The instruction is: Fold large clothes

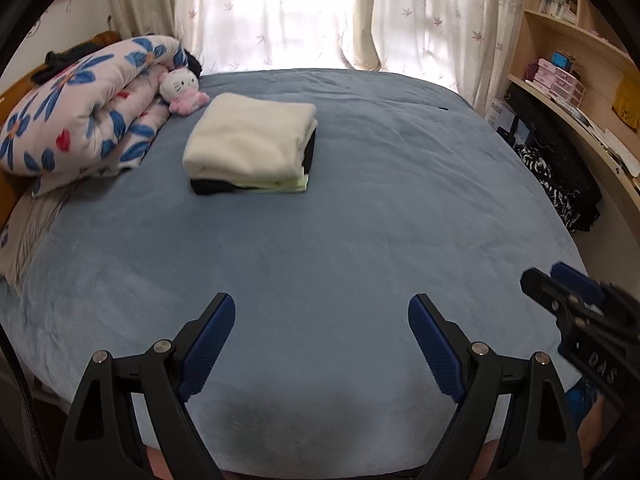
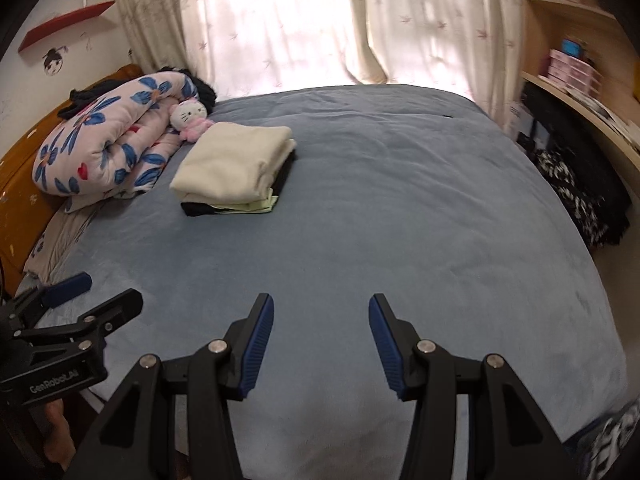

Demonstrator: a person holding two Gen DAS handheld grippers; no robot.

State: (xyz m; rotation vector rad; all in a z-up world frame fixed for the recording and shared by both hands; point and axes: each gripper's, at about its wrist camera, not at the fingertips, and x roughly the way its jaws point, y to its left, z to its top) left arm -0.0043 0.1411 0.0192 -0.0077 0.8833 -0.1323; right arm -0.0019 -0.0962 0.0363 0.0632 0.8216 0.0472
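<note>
One stack [image 1: 250,148] of folded clothes, cream piece on top, lies on the blue bed [image 1: 360,200] just beside a floral quilt [image 1: 84,108] and plush toy [image 1: 182,90]. Left claw [image 1: 322,308] gapes wide, empty; right claw [image 2: 321,308] stands apart, empty, over bare bed.

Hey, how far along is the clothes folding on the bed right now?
Done: a folded stack sits on the blue bed, a cream piece on top, beside the floral quilt. In hand: nothing; the left claw and right claw are both open and empty. Left: no unfolded garment shows on the bed.
</note>
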